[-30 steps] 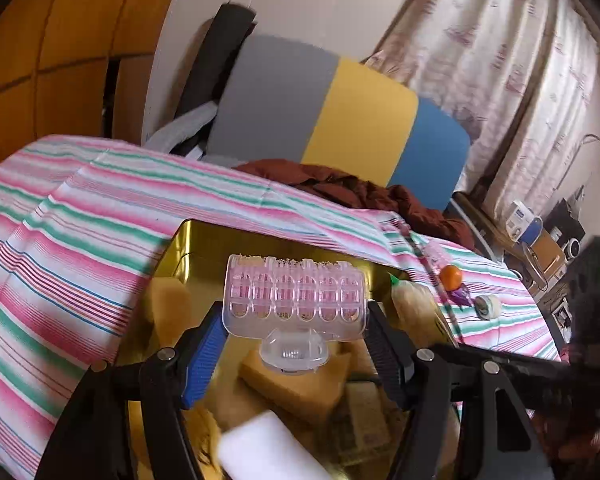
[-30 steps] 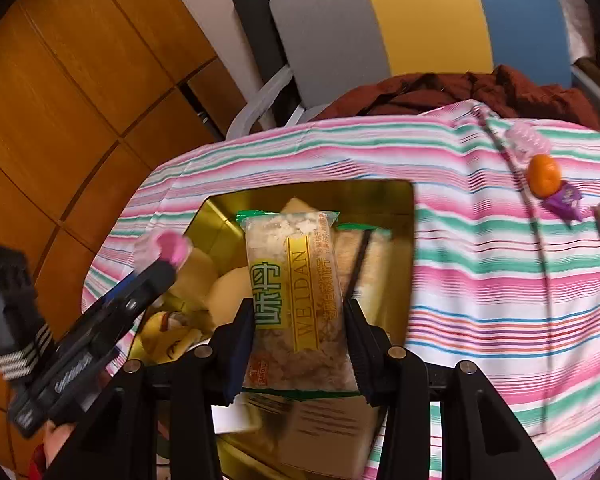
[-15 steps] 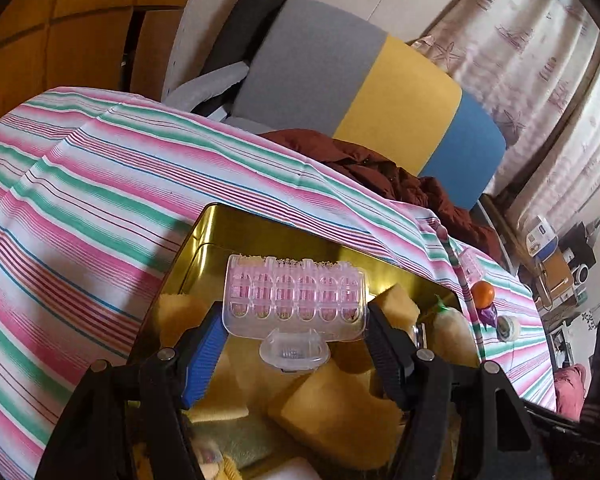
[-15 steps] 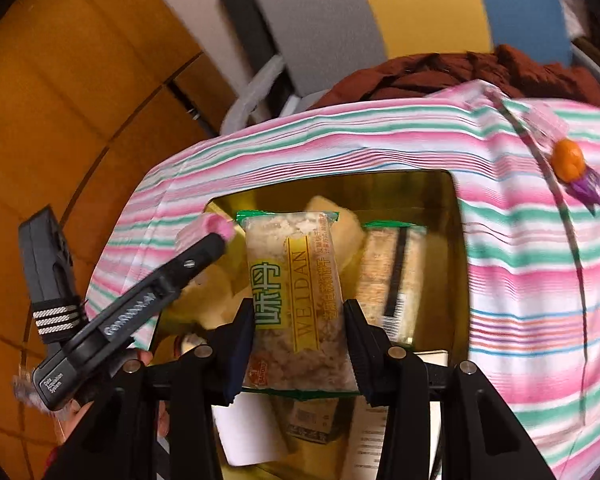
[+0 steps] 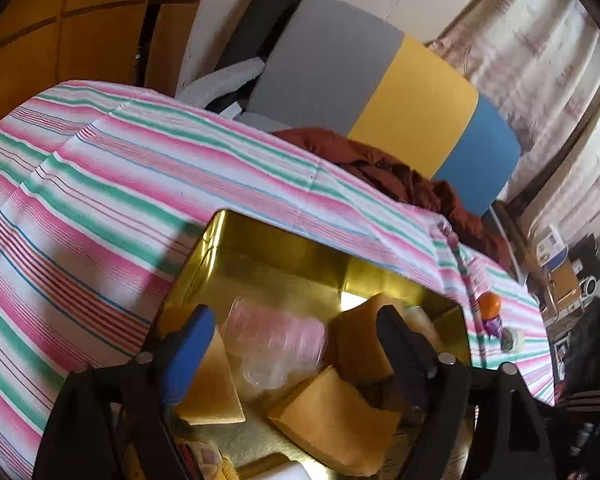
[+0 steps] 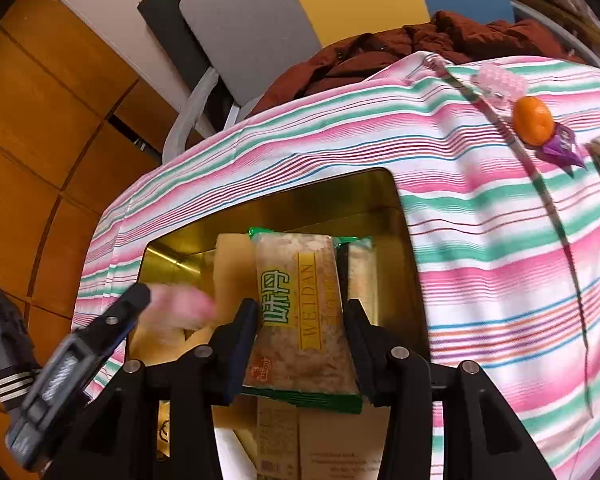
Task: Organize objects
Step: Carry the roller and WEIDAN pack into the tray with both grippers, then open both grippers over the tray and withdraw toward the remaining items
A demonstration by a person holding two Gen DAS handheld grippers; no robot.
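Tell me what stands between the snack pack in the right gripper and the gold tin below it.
Nothing visible blocks the way. The snack pack, clamped in the right gripper, hangs directly over the open gold tin. It would land on things already inside: another pack and yellow sponges. The left gripper is off to the side.

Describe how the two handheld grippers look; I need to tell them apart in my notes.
Both are black frames with silver screws. The left gripper has one blue finger pad and one ribbed black finger; its body carries white stripes and lettering in the right wrist view. The right gripper shows dark pads.
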